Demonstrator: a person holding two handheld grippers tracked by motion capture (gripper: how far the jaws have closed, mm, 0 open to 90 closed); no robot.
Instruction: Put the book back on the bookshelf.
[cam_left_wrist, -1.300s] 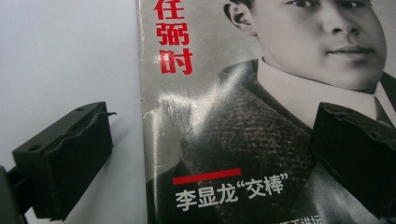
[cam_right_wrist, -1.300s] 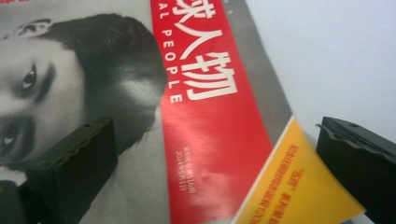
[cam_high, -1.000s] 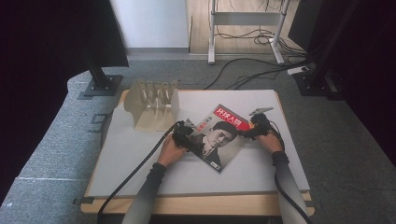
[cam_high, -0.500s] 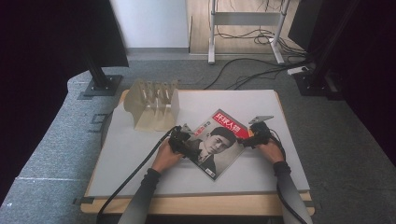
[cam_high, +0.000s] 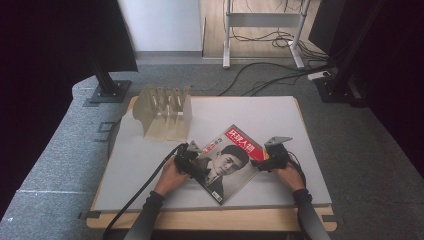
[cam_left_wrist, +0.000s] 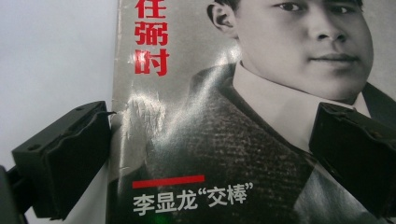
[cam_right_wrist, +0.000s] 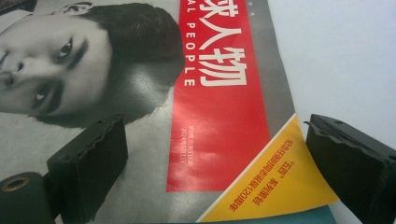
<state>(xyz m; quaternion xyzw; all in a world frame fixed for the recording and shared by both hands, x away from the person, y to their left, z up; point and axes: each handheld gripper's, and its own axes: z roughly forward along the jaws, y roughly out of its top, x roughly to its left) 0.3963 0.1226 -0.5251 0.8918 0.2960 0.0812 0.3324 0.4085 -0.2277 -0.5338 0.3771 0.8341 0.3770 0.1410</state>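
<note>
On the grey table (cam_high: 280, 112), a magazine (cam_high: 227, 160) lies flat and askew near the front edge, the left gripper (cam_high: 189, 159) and right gripper (cam_high: 272, 159) each spread-jawed over opposite side edges, likely to square or lift it.

Left claw (cam_high: 192, 161) jaws spread wide; right claw (cam_high: 267, 159) likewise, both low.

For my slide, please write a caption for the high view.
Two hand-held grippers, left gripper and right gripper, open at opposite edges of a magazine on the table.
</note>
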